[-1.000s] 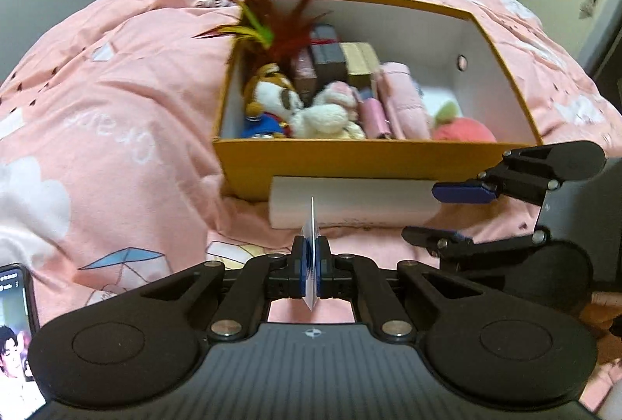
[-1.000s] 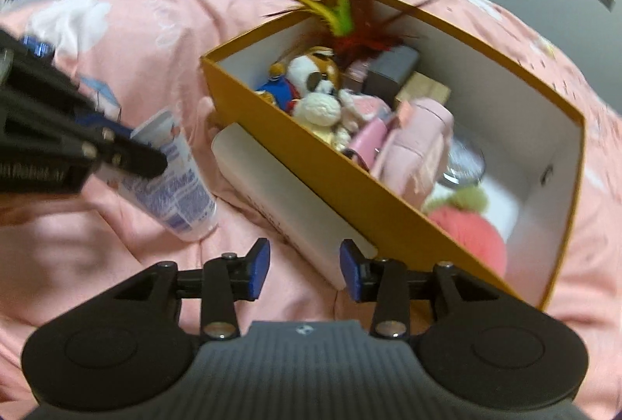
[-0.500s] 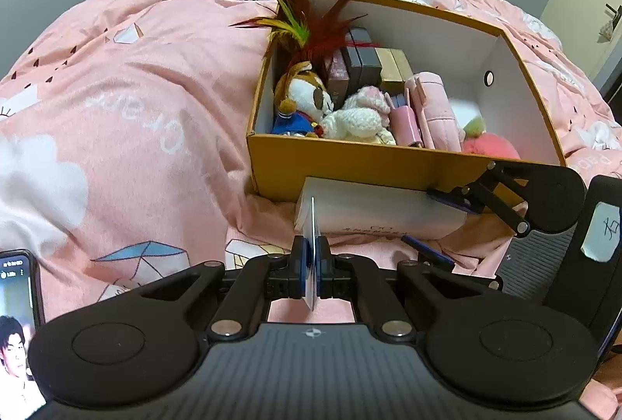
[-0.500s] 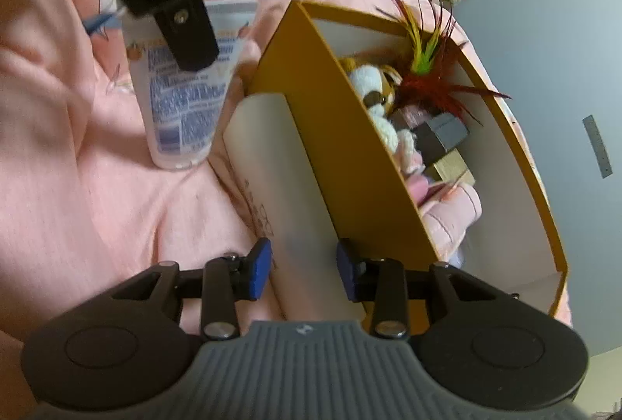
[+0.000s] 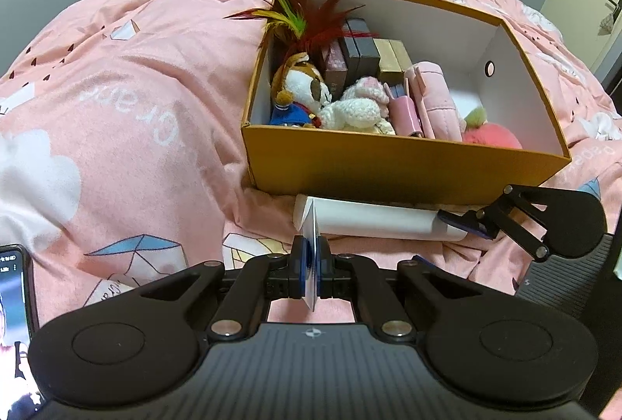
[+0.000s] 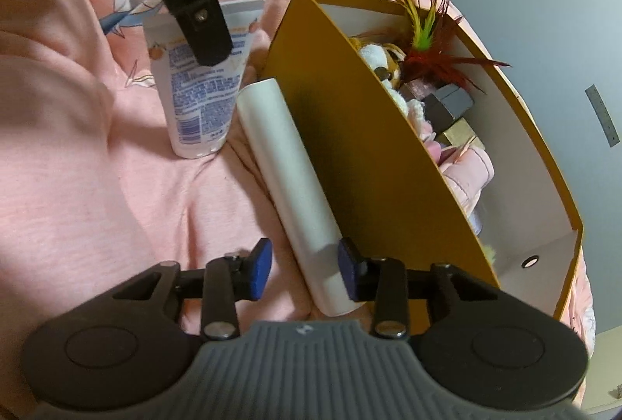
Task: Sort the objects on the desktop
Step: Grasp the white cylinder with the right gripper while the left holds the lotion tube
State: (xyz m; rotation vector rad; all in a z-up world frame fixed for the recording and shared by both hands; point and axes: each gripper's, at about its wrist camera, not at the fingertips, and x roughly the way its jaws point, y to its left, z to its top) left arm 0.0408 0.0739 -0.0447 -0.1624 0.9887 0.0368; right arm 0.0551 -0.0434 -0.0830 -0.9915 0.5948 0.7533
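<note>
My left gripper (image 5: 311, 260) is shut on the flat crimped end of a white tube with blue print (image 6: 198, 101), seen edge-on in the left wrist view. One of its fingers (image 6: 206, 35) shows on the tube in the right wrist view. A plain white cylinder (image 6: 287, 163) lies on the bedding against the front wall of an orange box (image 5: 388, 167). My right gripper (image 6: 305, 260) straddles the cylinder's near end. Its right pad is against the cylinder, its left pad stands clear, so it is open.
The box holds a plush dog (image 5: 303, 89), feathers (image 5: 299, 19), small dark boxes (image 5: 357, 50), a pink pouch (image 5: 431, 97) and a pink plush fruit (image 5: 490, 136). A pink duvet (image 5: 116, 109) covers everything. A lit phone (image 5: 15, 303) lies at the lower left.
The right gripper has rolled and come down onto the cylinder's near end, its jaws now on either side. The left gripper keeps its hold on the tube.
</note>
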